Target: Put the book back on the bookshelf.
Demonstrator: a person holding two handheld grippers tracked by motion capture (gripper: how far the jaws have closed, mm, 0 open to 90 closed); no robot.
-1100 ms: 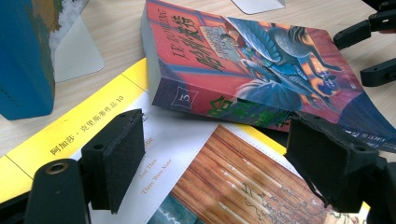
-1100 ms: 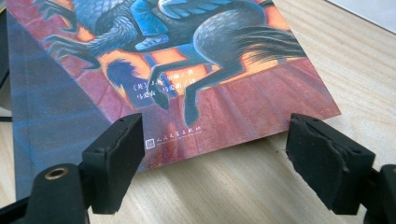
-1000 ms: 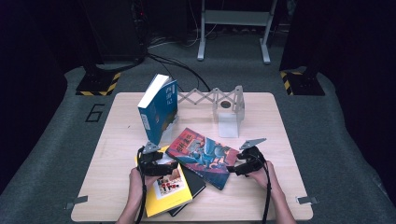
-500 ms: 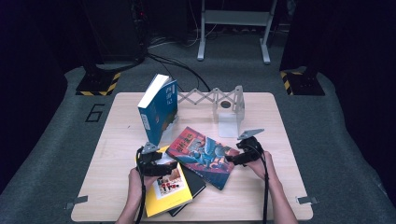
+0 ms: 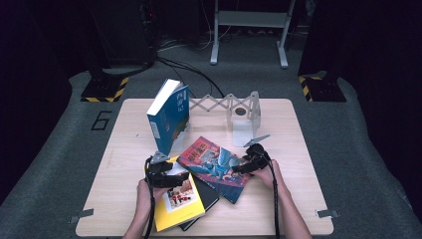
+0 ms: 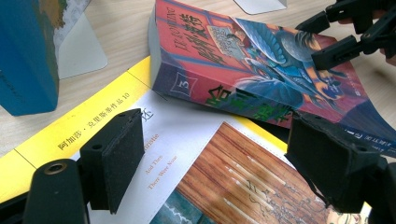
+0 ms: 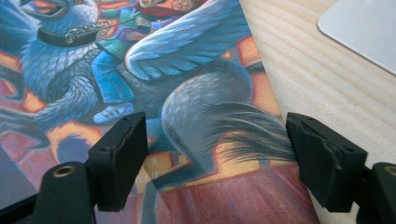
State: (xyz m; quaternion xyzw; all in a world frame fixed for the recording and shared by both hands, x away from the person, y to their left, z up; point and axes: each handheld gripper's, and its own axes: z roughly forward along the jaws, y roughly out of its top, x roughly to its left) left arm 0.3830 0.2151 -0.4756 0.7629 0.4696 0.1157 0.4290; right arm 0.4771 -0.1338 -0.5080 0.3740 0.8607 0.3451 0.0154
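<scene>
Wooden table (image 5: 124,149) with books. At left a blue book (image 5: 168,118) stands upright. Left gripper (image 5: 171,178), jaws apart, hovers over a yellow book (image 5: 181,204). A red illustrated book (image 5: 214,167) lies partly on it, mid-table. Right gripper (image 5: 239,168), jaws apart, sits above that red book's right edge.

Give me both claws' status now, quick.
Left claw: open, empty, over the yellow book.
Right claw: open, empty, over the red book.
</scene>
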